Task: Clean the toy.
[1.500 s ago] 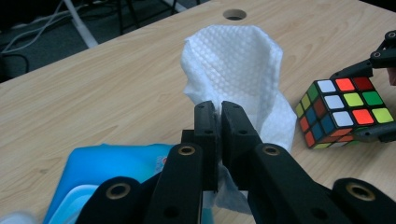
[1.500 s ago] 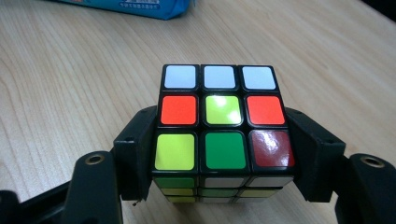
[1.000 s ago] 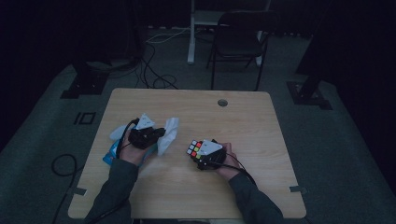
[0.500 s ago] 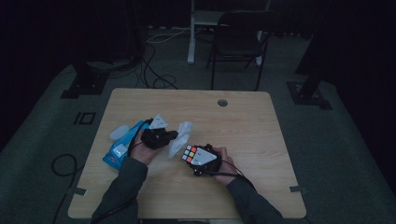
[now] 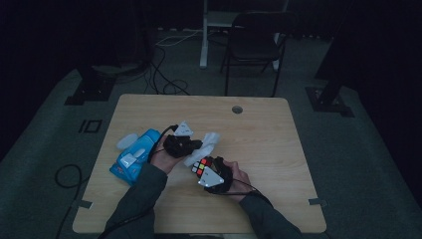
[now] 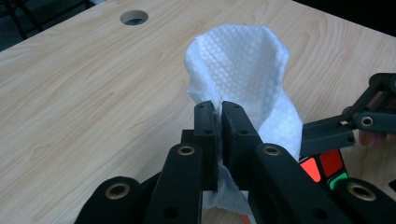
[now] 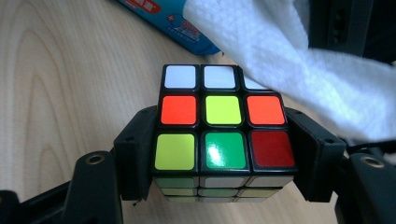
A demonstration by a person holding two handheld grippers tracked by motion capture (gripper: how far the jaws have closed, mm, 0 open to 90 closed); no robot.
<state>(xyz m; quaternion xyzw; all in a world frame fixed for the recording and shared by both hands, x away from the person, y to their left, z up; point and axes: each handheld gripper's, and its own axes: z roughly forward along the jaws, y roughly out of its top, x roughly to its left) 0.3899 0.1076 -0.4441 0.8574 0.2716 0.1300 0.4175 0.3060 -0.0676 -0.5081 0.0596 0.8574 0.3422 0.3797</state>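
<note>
Rubik's cube (image 7: 223,135) sat low in the centre of the right gripper view, clamped on 2 sides by the right gripper (image 7: 223,154), just above the wooden table (image 5: 278,144). White wipe (image 6: 243,70) draped over its upper right corner, pinched by the closed left gripper (image 6: 218,126). Blue wipe packet (image 5: 134,155) lay at the left in the high view.

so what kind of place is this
Probably a dim recording room or lab, not a home: a lone wooden table with a cable hole, loose floor cables, and a folding chair.
</note>
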